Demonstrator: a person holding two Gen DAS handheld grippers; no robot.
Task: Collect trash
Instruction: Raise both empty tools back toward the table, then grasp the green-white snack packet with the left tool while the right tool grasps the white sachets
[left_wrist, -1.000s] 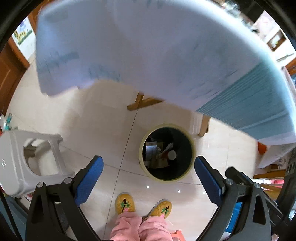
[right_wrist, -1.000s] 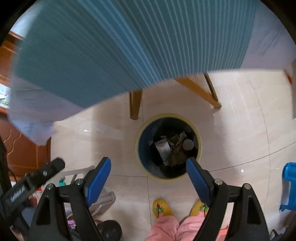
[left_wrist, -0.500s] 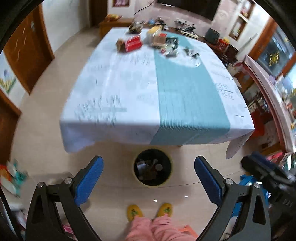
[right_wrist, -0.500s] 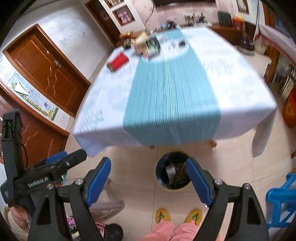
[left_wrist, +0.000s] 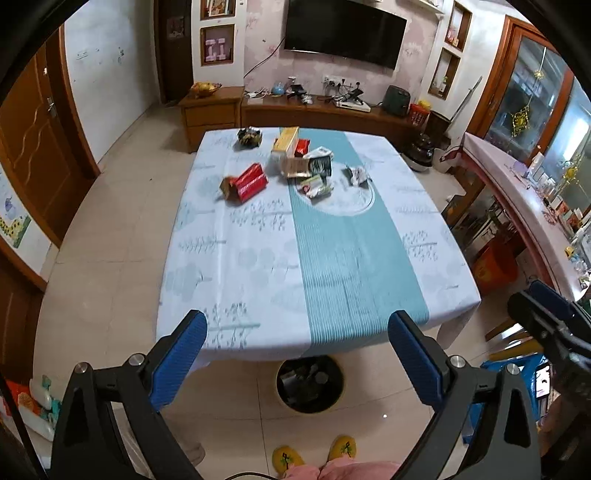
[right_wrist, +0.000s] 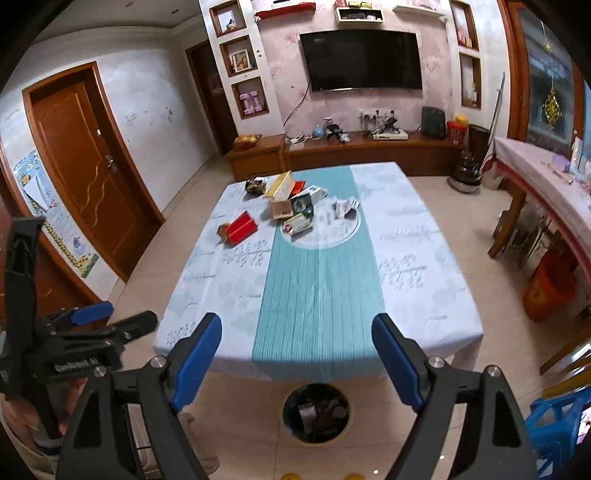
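Slippers (left_wrist: 314, 458), yellow, show at the very bottom of the left wrist view, below and between the jaws; the person stands close behind the bin.

Left gripper (left_wrist: 297, 354): jaws spread wide, nothing between the blue pads. Right gripper (right_wrist: 295, 354): the same, wide apart and empty. Each tool shows at the edge of the other's view, so the two are held side by side, both aimed across the table. Judged: both free and opened for a fresh pick.

Trash bin (right_wrist: 316, 412), round and dark with a pale rim, sits on the floor tiles just below the gap between the jaws, at the near table edge. Some discards already lie in it. Placement looks deliberate: a short carry from cloth to bin.

Tablecloth (left_wrist: 258, 266), white with a teal band (right_wrist: 317, 288) running straight ahead between the jaws. The near half is bare.

Trash (left_wrist: 306, 166) is clustered at the far end, well beyond the fingertips: a red box (left_wrist: 246, 182) ahead of the left jaw, then cartons and wrappers near the middle line, and a crumpled wrapper (right_wrist: 345, 208) ahead of the right jaw. A dark crumpled item (left_wrist: 249, 136) lies farthest left. Several pieces overlap, so the exact count is unclear.

Judged: a long forward reach comes next; the red box lies nearest.
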